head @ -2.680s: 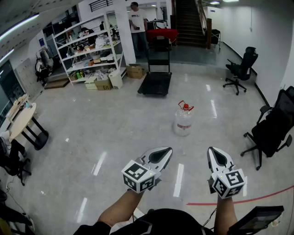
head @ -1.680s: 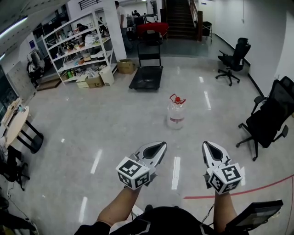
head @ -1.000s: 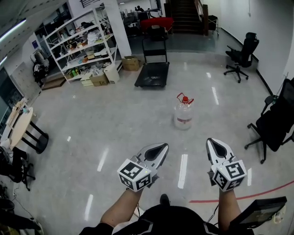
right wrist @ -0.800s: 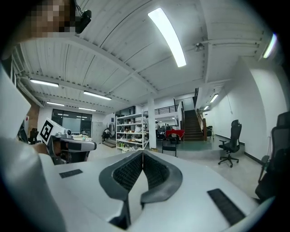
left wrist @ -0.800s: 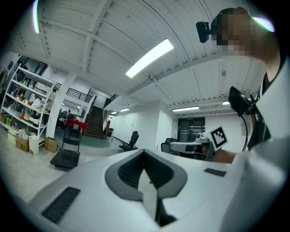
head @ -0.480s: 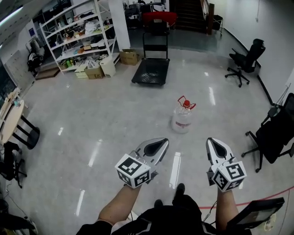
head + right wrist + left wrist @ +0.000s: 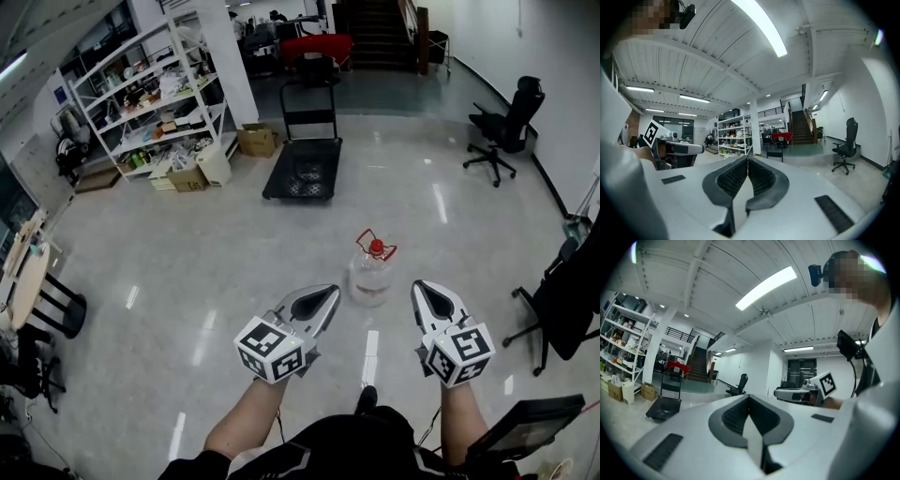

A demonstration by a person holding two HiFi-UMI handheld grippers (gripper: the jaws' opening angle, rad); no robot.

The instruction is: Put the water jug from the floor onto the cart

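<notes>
A person is holding the left gripper (image 7: pixel 322 300) and right gripper (image 7: pixel 427 292) level, both with jaws pressed together on nothing. The jug (image 7: pixel 372 274) is standing on the floor (image 7: pixel 187 262) at twelve o'clock, with the cart (image 7: pixel 302 174) beyond at eleven. This looks like the approach; next comes opening the jaws and reaching down for the jug.

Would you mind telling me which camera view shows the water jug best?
The head view: the water jug stands whole on the floor, red-capped, just beyond the left gripper and right gripper. Neither gripper view shows it at all.
</notes>
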